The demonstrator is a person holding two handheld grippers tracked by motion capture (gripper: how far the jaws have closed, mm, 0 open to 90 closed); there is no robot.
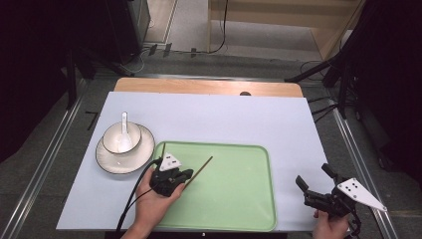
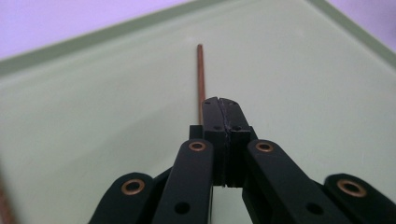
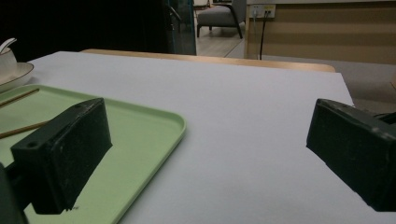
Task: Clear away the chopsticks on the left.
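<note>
Black jaws of the left gripper are pressed together over the green tray, and a thin brown chopstick reaches forward from just beside their tips; I cannot tell if they pinch it. From the high view, this chopstick lies slanted on the tray's left part. A second chopstick lies near it. Farther left, a white bowl with a spoon stands on a saucer. Right gripper hovers over the counter, jaws wide apart and empty.
</note>
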